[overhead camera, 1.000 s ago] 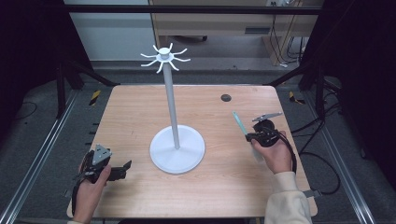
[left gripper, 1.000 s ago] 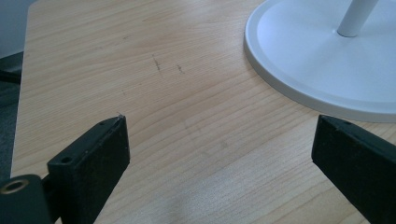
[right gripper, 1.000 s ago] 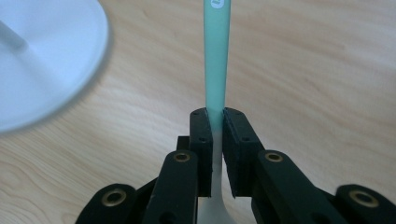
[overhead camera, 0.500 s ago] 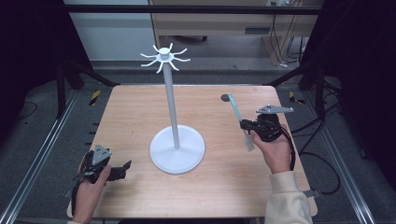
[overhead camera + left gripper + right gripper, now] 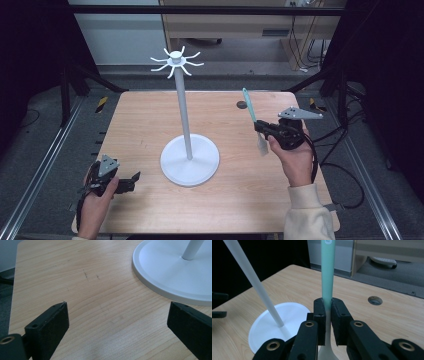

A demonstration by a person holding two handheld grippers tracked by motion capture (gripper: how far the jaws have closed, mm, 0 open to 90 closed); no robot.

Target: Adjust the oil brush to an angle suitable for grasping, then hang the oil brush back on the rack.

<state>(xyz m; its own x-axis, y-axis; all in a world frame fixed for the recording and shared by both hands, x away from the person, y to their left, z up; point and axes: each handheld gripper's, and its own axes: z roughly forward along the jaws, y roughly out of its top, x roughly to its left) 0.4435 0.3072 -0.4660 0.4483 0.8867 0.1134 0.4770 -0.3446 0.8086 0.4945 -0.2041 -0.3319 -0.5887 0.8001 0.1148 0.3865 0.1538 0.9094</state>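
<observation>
Wooden table (image 5: 150,125) bears white stand (image 5: 189,159).

Legible text, labels, brands, numbers, signs: none. A small round sticker sat at the top of the green utensil handle (image 5: 328,270); its print was too blurred to read.

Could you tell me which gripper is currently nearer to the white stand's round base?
Left. The left gripper rests open just off the base's near-left rim; the right gripper, clamping the green-handled utensil, is farther off to its right.
</observation>
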